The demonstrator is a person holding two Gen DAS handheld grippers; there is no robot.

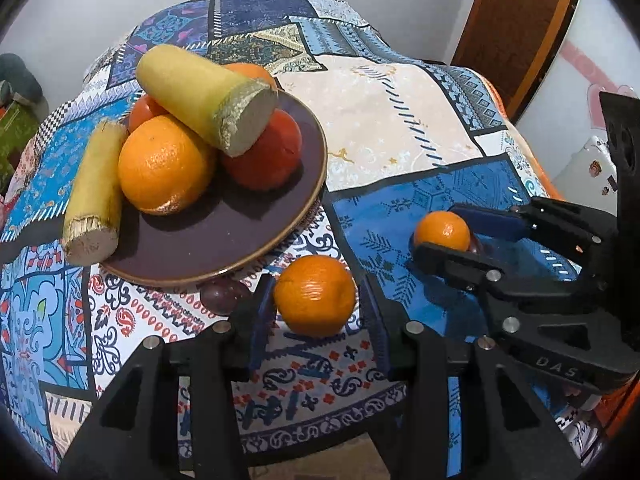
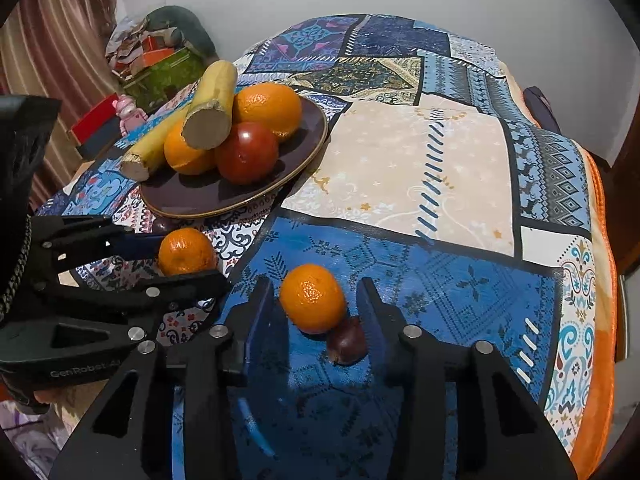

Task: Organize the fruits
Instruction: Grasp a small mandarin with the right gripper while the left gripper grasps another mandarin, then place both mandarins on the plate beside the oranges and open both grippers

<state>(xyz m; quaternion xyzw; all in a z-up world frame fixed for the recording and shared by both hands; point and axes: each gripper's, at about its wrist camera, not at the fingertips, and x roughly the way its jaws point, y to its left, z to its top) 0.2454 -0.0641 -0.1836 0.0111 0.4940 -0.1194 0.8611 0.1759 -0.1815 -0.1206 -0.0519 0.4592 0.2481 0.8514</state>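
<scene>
A dark plate (image 1: 224, 236) (image 2: 280, 176) on the patterned tablecloth holds oranges (image 1: 164, 164), a red fruit (image 1: 264, 156) and two yellow cut stalks (image 1: 204, 96). My left gripper (image 1: 316, 300) is open around an orange (image 1: 315, 295) lying on the cloth; the jaws stand a little off its sides. It shows in the right wrist view (image 2: 186, 256) too. My right gripper (image 2: 316, 300) is open around a second orange (image 2: 313, 298), with a small dark plum (image 2: 347, 342) beside it. That gripper (image 1: 442, 232) shows in the left wrist view.
Another dark plum (image 1: 224, 294) lies by the plate's near rim. The table's front edge is just under both grippers. Boxes and a pink toy (image 2: 128, 114) sit off the far left side. A wooden door frame (image 1: 516, 28) stands at the right.
</scene>
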